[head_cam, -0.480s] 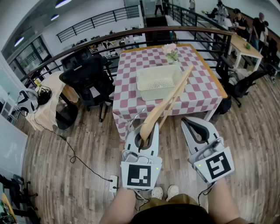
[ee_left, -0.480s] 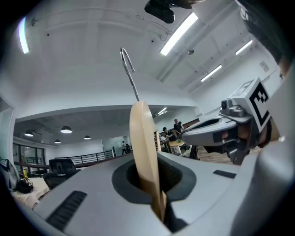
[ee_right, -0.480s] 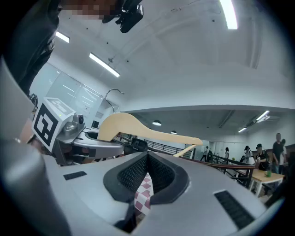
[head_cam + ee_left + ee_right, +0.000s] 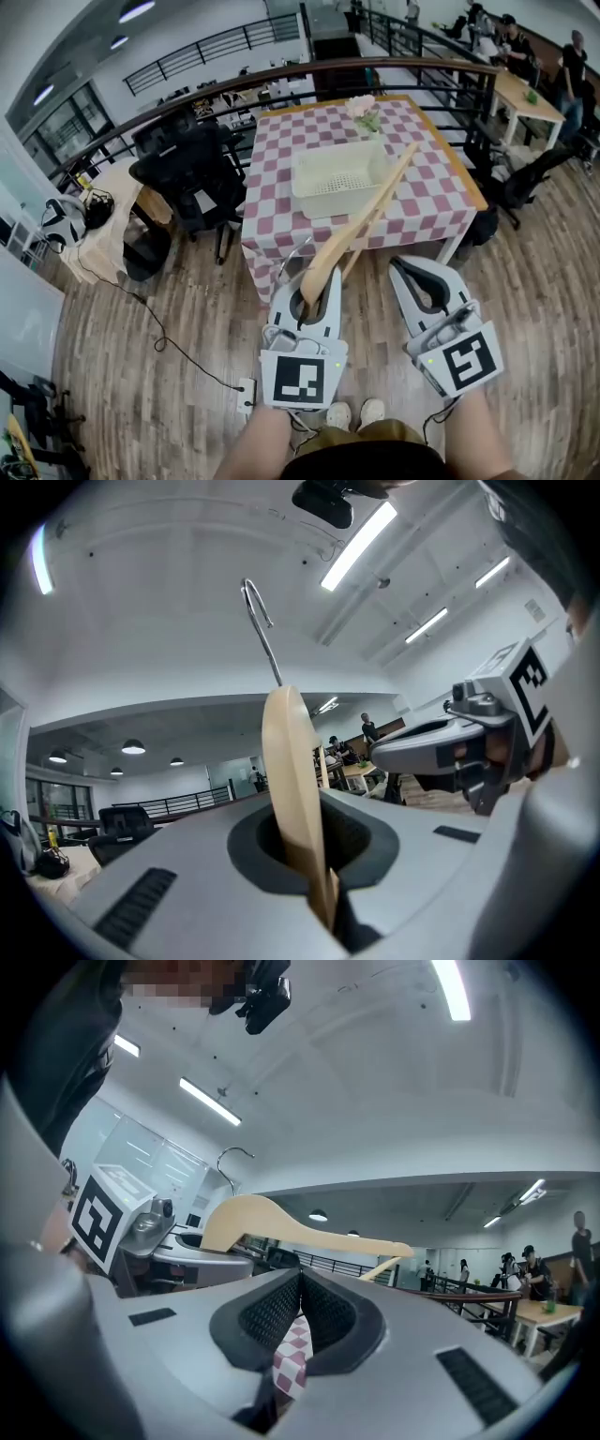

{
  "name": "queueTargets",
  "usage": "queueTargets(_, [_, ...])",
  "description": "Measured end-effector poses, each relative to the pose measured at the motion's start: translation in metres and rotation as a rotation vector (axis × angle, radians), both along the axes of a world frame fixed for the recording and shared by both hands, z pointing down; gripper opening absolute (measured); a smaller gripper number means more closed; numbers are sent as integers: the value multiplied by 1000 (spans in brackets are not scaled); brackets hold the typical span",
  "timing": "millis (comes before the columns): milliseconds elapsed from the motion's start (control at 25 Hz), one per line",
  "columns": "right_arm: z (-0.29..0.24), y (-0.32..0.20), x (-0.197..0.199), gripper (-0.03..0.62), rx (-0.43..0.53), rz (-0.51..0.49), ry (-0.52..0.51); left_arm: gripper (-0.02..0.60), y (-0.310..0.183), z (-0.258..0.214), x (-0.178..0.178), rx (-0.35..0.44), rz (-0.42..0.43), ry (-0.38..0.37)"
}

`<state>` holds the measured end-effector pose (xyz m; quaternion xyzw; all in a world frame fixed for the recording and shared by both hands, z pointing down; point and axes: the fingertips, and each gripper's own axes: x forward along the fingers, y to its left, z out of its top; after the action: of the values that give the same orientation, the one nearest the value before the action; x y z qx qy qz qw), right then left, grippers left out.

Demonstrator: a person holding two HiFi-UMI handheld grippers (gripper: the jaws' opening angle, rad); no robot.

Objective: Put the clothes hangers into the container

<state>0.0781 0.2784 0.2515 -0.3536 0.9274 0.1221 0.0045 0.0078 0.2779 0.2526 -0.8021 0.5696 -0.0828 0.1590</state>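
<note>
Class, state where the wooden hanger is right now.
Head view, lower centre: the hanger is clamped in the left gripper, beside the right gripper, and slants up and right toward the basket.

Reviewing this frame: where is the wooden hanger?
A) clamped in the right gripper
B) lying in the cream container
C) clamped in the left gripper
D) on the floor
C: the wooden hanger stands between the left gripper's closed fingers, its arm reaching out toward the container on the table, while the right gripper is shut on nothing.
</note>
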Motion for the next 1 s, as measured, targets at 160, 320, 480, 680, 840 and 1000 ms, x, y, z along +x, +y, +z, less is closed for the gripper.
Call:
queueTargets(160, [2, -4, 6, 32, -2, -5, -4, 8, -3, 2, 4, -4, -7, -1])
queueTargets(320, [3, -6, 11, 32, -4, -29, -1, 8, -6, 0, 10, -4, -21, -7])
queueTargets(480, [3, -8, 13, 32, 13, -59, 1, 8, -8, -2, 16, 7, -32, -13])
queueTargets(680, [4, -12, 18, 32, 18, -80, -17, 8, -8, 0, 19, 20, -62, -13])
queueTargets(840, [4, -10, 17, 32, 23, -97, -13, 8, -8, -4, 18, 35, -76, -19])
queueTargets(1000, [4, -16, 16, 32, 33, -114, -24, 7, -15, -9, 14, 54, -93, -28])
